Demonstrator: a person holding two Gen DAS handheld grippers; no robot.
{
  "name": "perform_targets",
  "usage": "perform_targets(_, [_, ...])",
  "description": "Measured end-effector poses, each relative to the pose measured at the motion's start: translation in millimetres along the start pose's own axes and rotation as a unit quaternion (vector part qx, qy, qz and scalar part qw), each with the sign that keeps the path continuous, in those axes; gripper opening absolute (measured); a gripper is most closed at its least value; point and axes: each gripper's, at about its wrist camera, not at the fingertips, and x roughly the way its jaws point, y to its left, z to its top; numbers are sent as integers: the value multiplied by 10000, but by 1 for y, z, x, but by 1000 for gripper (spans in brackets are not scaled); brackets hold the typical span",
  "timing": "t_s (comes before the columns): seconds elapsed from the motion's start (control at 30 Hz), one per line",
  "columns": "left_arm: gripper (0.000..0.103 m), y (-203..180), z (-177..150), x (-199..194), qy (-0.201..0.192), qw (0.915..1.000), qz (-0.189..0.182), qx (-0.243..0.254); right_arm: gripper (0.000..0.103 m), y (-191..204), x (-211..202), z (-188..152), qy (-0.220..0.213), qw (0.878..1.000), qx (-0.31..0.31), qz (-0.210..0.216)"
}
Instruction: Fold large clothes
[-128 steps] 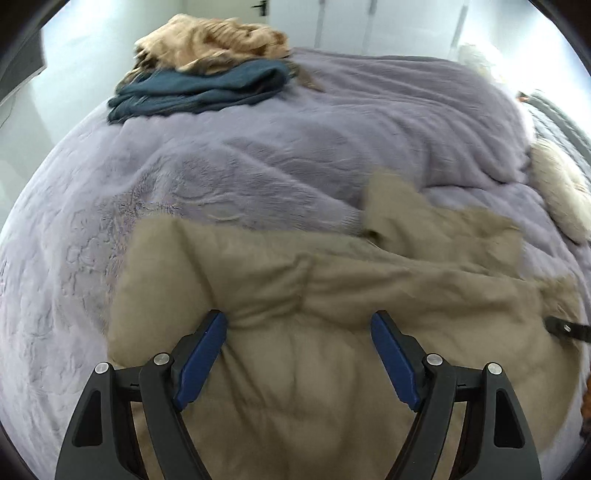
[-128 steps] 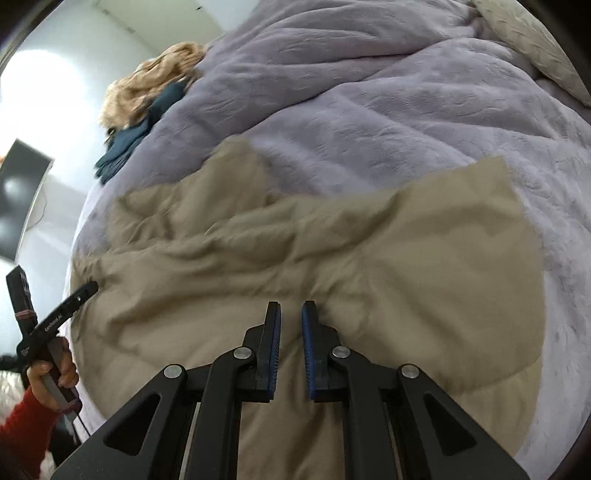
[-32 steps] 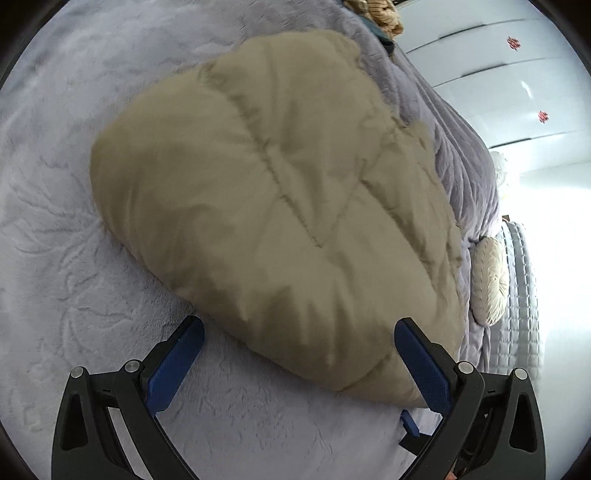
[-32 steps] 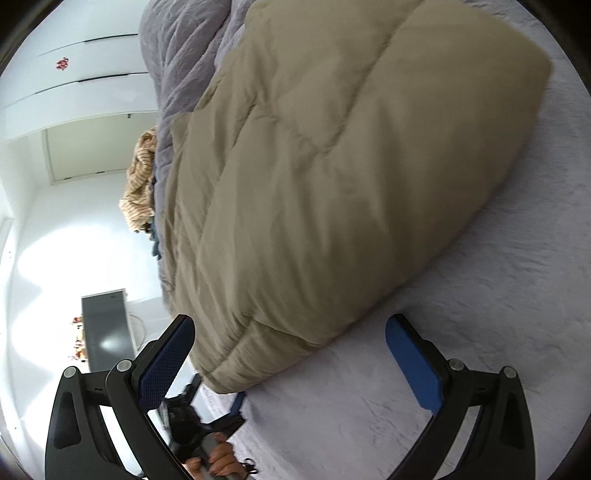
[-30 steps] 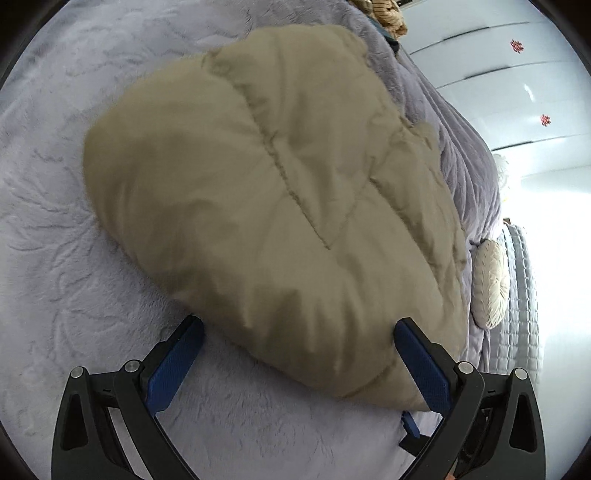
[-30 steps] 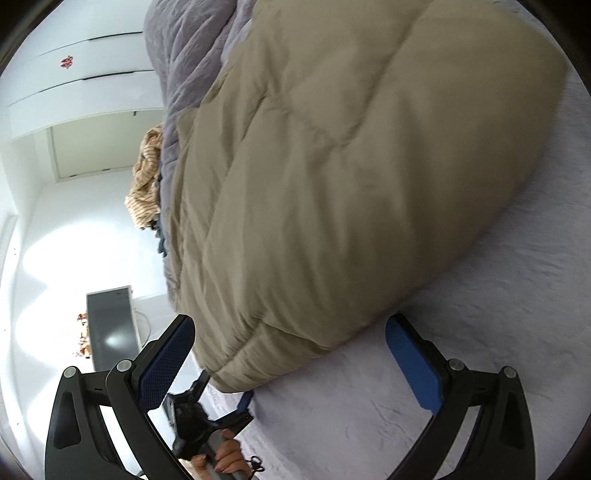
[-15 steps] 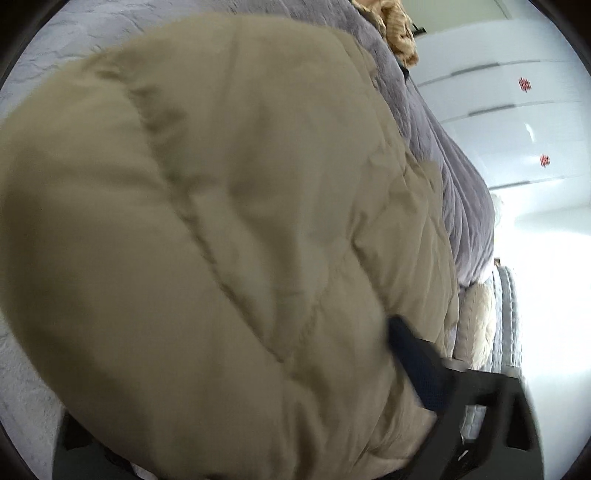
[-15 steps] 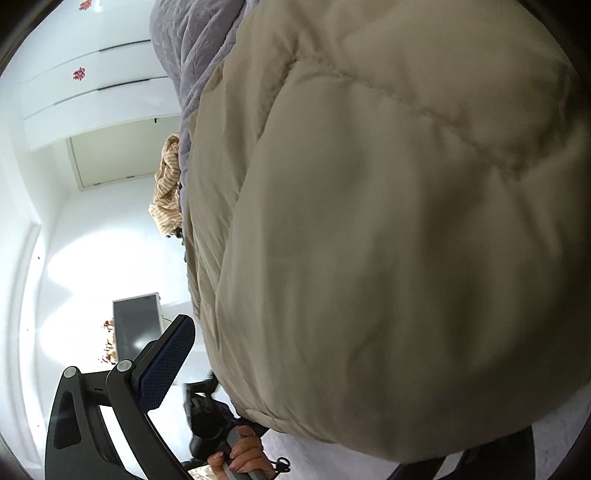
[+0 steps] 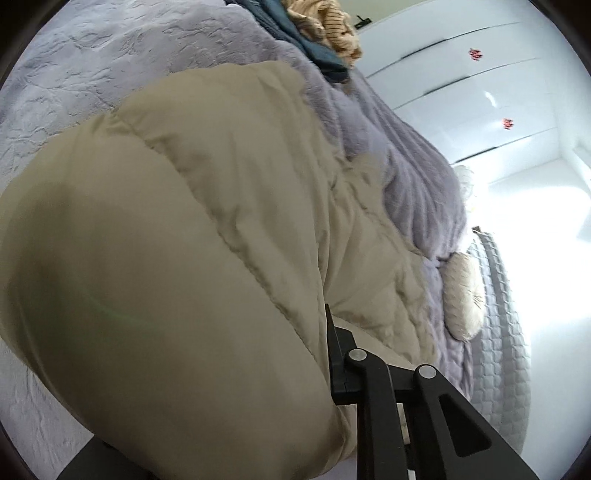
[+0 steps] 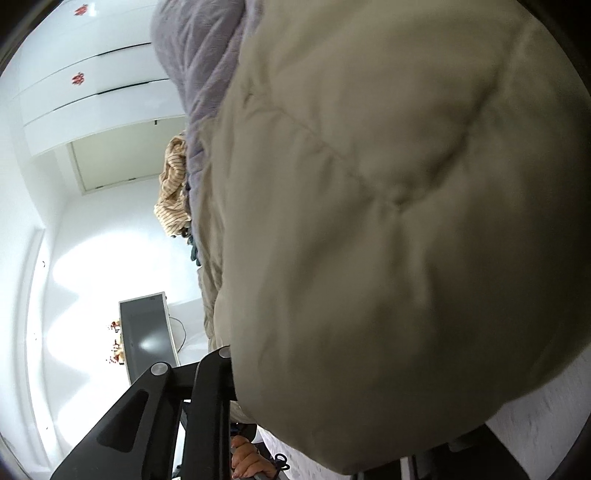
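You have both the left gripper (image 9: 314, 369) and right gripper (image 10: 332, 402) clamped on the padded beige coat (image 9: 192, 236) bunched on the bed (image 9: 66, 74), so next carry that fold across squarely.

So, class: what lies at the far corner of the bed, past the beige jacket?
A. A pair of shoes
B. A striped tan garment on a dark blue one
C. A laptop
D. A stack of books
B: the left wrist view shows a striped tan garment on a dark blue one, past the jacket.
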Motion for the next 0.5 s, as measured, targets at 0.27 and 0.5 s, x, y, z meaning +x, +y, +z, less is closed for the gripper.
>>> perform_targets(0.27, [22,-2,-29,-37,317,9987,-252,309,25,0,-34,-44,77,9995,-288,-89])
perform_targets(0.5, [22,31,-78,-89,813,9954,-344,368,25,-17,-71,-101,43,9994,-231,-244])
